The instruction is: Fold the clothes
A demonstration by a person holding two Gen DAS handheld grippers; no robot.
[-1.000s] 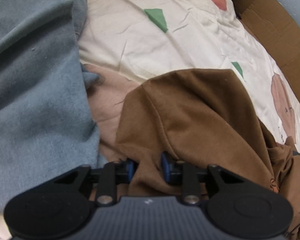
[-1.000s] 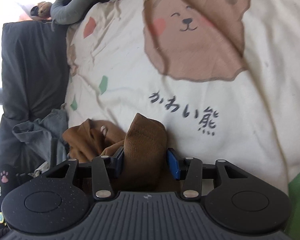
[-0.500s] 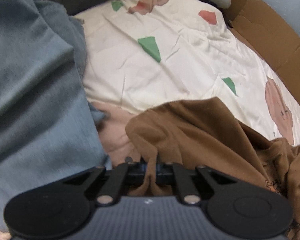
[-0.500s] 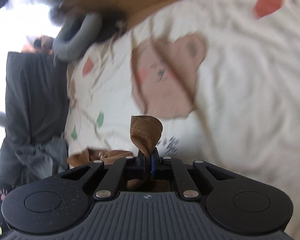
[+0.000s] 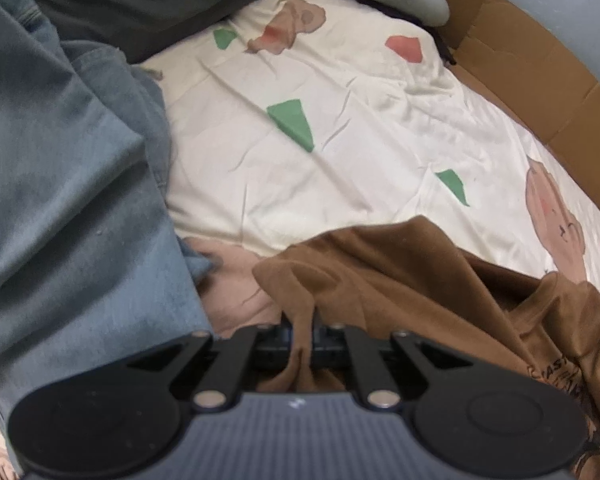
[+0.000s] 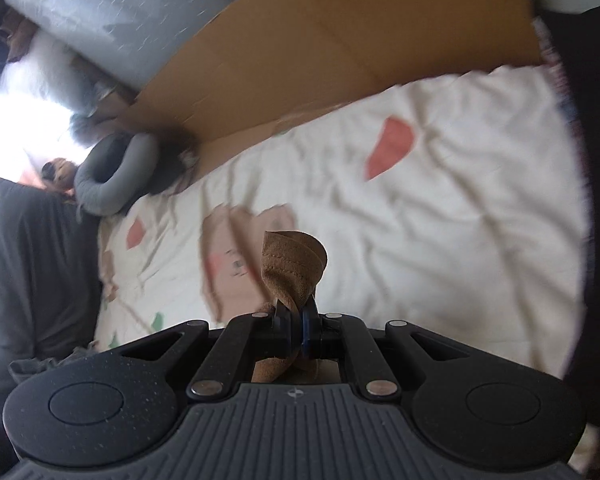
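A brown garment (image 5: 412, 280) with dark print lies bunched on a cream bear-print bedsheet (image 5: 340, 128). My left gripper (image 5: 300, 336) is shut on a fold of it at its near edge. In the right wrist view my right gripper (image 6: 298, 330) is shut on a hemmed corner of the brown garment (image 6: 294, 270), which curls up above the jaws, lifted off the sheet (image 6: 440, 220).
A blue-grey denim garment (image 5: 68, 184) lies left of the brown one, with dark grey fabric (image 5: 148, 4) behind it. Flattened cardboard (image 5: 540, 80) lines the far side of the bed, also in the right wrist view (image 6: 320, 44). A grey cushion (image 6: 116, 176) sits at the bed's end.
Both grippers closed from open onto the brown garment. Both views then rose and tilted, the right lifting its corner off the sheet and now facing the cardboard.
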